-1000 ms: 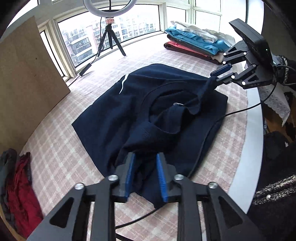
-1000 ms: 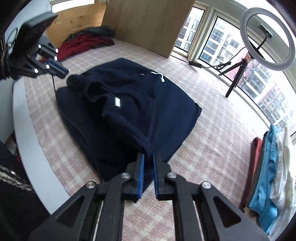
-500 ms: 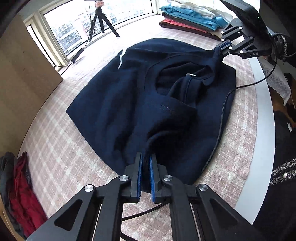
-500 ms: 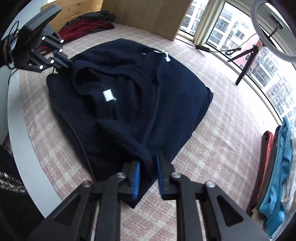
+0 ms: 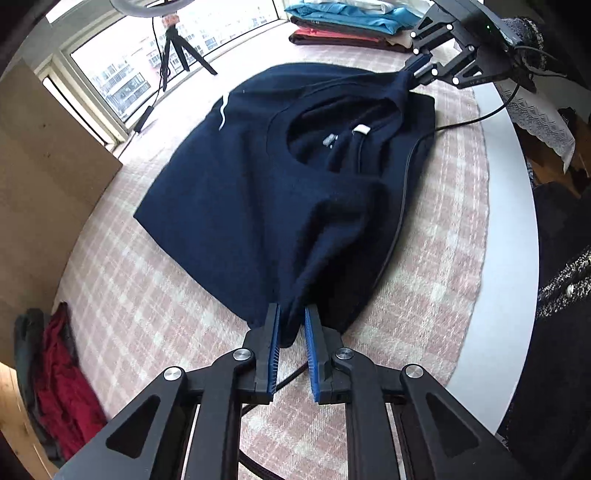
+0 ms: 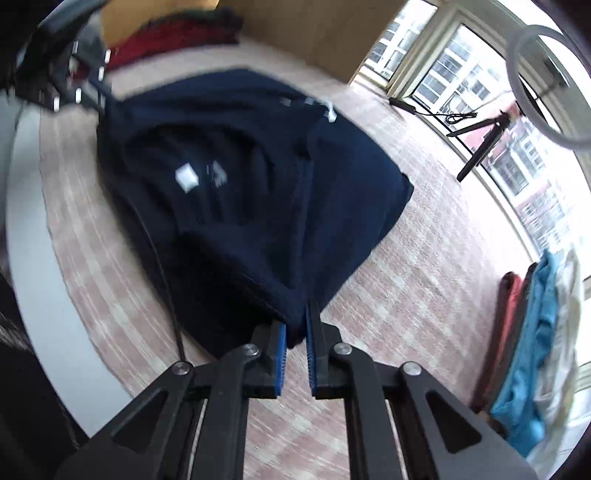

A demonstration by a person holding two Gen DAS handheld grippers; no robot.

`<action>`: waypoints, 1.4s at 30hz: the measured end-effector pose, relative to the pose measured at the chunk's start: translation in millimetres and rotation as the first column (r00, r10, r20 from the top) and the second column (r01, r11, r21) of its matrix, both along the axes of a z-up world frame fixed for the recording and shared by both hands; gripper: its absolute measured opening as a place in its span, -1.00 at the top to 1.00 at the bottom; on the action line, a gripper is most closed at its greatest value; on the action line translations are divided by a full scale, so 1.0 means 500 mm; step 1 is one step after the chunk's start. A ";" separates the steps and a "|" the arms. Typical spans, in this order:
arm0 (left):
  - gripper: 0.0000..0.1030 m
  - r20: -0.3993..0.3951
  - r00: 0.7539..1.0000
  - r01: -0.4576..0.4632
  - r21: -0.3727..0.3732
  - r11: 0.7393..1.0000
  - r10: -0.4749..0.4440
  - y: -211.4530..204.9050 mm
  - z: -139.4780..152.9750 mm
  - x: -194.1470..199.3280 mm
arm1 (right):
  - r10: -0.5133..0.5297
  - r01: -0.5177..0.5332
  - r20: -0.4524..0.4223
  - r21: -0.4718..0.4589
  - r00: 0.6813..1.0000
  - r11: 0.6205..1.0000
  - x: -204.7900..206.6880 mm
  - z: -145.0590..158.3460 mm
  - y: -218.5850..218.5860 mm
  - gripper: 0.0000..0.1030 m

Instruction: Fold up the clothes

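Observation:
A navy sweatshirt (image 5: 258, 192) lies on the pink plaid tablecloth (image 5: 443, 258), neck opening and white label facing up. My left gripper (image 5: 291, 314) has a bunched fold of its near shoulder between the blue pads, and the cloth runs taut from them. Its jaws are opening slightly. The right gripper (image 5: 415, 70) pinches the far shoulder at the top right. In the blurred right wrist view, the right gripper (image 6: 295, 325) has a fold of the sweatshirt (image 6: 258, 192) between its pads, jaws also opening. There the left gripper (image 6: 98, 94) shows at the top left.
Folded clothes (image 5: 351, 18) are stacked at the far end of the table. A red garment heap (image 5: 62, 376) lies at the near left by a wooden board (image 5: 44, 166). A ring-light tripod (image 5: 173, 48) stands by the window. A black cable (image 5: 402, 206) runs along the sweatshirt's right edge.
The left jaws, wide a second ago, closed on the shoulder fold. Both grippers sank lower, and the crumpled top layer is now stretched flatter between them.

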State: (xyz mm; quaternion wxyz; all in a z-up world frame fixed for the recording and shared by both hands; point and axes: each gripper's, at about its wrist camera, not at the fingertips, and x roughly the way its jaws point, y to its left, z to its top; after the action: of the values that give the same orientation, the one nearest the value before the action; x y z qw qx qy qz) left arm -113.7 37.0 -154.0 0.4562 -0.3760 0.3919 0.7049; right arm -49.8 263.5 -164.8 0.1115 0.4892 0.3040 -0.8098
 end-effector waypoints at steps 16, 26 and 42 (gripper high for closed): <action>0.89 0.095 0.984 0.150 0.014 0.989 -0.150 0.119 -0.045 0.003 | 0.194 -0.193 -0.120 0.022 0.974 0.981 0.023 0.003 -0.099 0.30; 0.94 0.192 0.975 0.094 0.092 0.991 -0.111 0.088 0.048 -0.019 | 0.111 -0.136 -0.117 -0.240 0.987 0.961 0.011 0.101 -0.043 0.86; 0.57 0.226 0.971 0.049 0.122 0.991 -0.076 0.121 0.062 -0.019 | -0.267 0.281 0.099 -0.483 0.958 0.829 0.045 0.101 0.152 0.70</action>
State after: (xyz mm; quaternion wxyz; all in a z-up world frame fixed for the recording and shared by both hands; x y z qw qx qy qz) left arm -123.2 97.4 -122.7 0.5414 -0.4156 0.3068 0.6634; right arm -27.1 339.6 -114.3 0.1192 0.4940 0.0127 -0.8611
